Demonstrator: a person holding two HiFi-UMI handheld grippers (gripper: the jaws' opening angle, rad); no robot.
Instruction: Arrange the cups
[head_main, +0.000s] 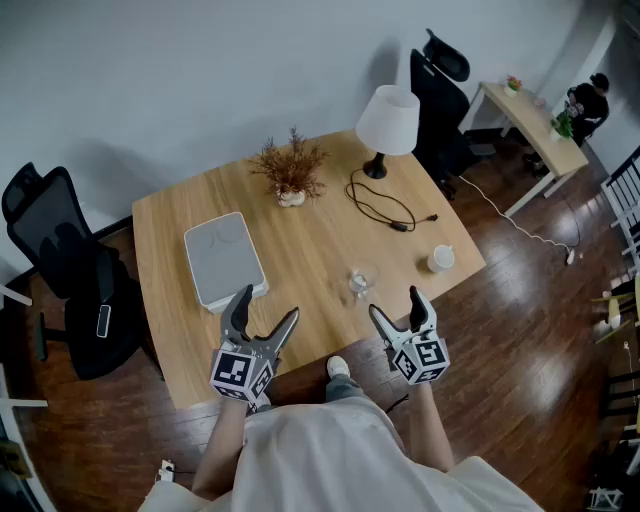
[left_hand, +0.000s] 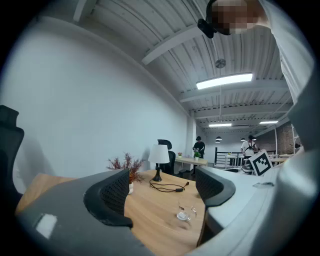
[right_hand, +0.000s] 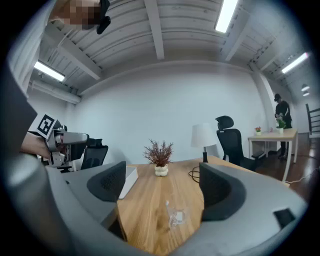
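A wooden surface (head_main: 300, 240) is seen from above, with a person standing at its near edge. The landmark is a clear glass cup (head_main: 361, 283), upright and close to that near edge.

Nearer the person than the glass and to its left, the left hand-held gripper (head_main: 267, 305) is held level. Its jaws are spread with nothing between them. Nearer than the glass and slightly to its right, the right hand-held gripper (head_main: 396, 303) is likewise parted and empty, with the glass in line beyond its jaws.

A white cup (head_main: 441, 259) stands to the right of the glass, very near the surface's right edge. Behind the glass lie a looped black cable (head_main: 380, 205) and a lamp (head_main: 388, 125). A dried plant (head_main: 290, 170) stands behind and to its left, and a flat white box (head_main: 224, 260) lies to its left.

The likely risks are these. The glass is transparent and hard to judge, so a jaw arriving off-centre could tip it or push it toward the near edge. The white cup has little margin, so a sideways nudge could send it off the surface. Either cup, dragged back, could catch on the cable.
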